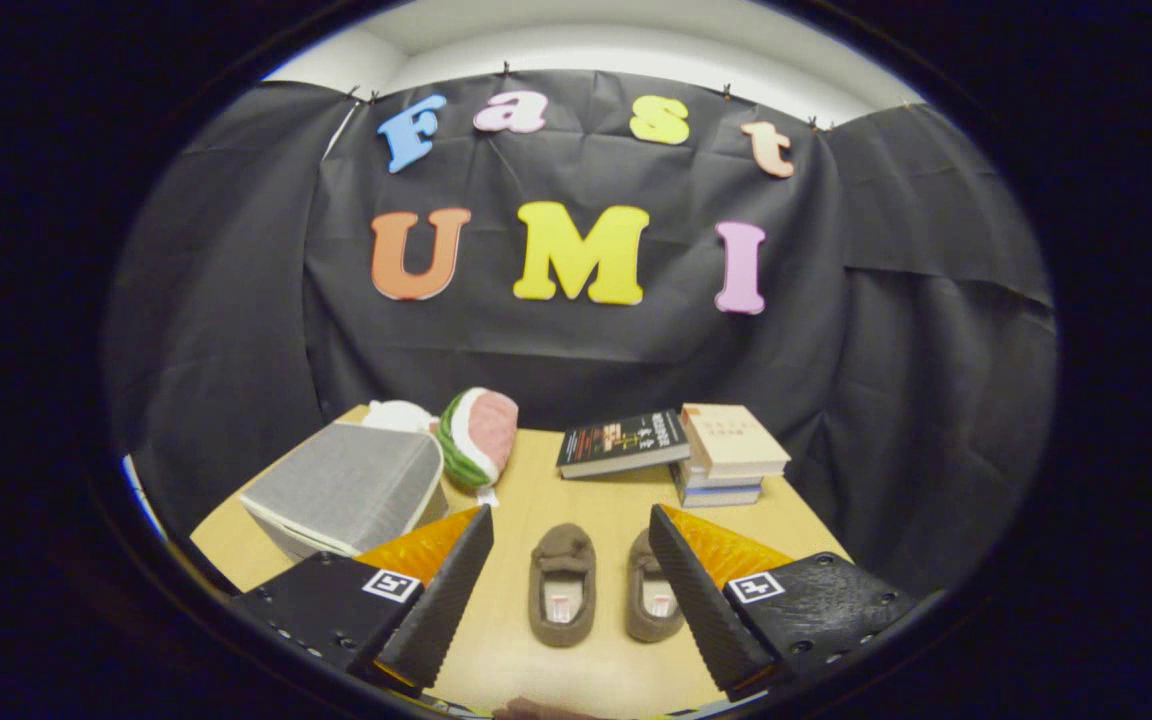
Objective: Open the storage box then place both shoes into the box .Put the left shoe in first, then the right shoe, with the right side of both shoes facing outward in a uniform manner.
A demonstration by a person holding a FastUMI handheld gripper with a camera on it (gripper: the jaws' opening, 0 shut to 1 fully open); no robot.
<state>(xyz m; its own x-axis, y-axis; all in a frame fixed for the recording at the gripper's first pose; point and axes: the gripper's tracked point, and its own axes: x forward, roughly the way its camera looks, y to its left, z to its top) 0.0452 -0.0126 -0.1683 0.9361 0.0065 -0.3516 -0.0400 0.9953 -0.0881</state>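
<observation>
1. Nearest to us, the gripper hangs over the near part of the wooden table with its fingers spread wide apart and nothing held between them.

2. Between those fingers we see the two brown slippers side by side on the tabletop, toes pointing away from us and heels toward us. The left shoe lies fully in the gap, apart from both fingers. The right shoe lies just beside it, and its right side is partly hidden behind the right-hand finger; we cannot tell whether the two touch.

3. Beyond the left-hand finger, on the left side of the table, we see the storage box, grey with a fabric-like lid. The lid lies flat on top, so the box is closed.

4. Just behind the box we see a white object, mostly hidden, and next to it a watermelon-patterned plush with green rind stripes and a pink face, near the box's far right corner.

5. Farther right, toward the back of the table, we see a dark book leaning against a stack of books with a tan cover on top.

6. Farthest away hangs the black cloth wall.
</observation>
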